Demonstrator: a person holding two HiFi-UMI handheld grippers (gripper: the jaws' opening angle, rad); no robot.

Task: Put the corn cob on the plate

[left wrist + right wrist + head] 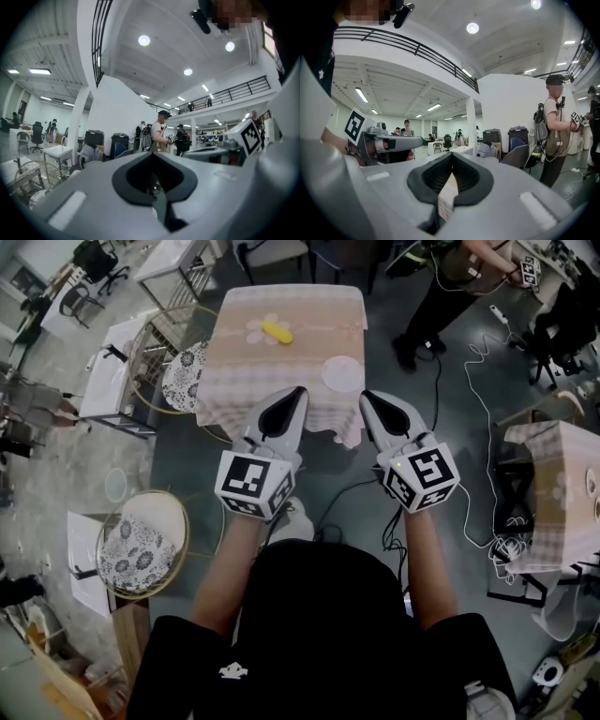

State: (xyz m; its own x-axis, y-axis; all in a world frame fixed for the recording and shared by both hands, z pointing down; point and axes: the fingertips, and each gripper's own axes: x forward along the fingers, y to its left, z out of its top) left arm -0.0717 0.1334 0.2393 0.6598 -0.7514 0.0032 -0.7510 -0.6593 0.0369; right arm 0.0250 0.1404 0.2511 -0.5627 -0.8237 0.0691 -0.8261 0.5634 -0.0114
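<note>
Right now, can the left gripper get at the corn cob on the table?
Probably not yet. The corn cob lies toward the far side of the table, while the left gripper, jaws shut, is held up near its front edge. Nothing blocks the path; stepping closer should do.

No words, numbers or brand names are legible anywhere; only black-and-white square markers (pixel 246 474) show, on the cubes of the left gripper (pixel 299 391) and right gripper (pixel 366 396), mid-frame.
</note>
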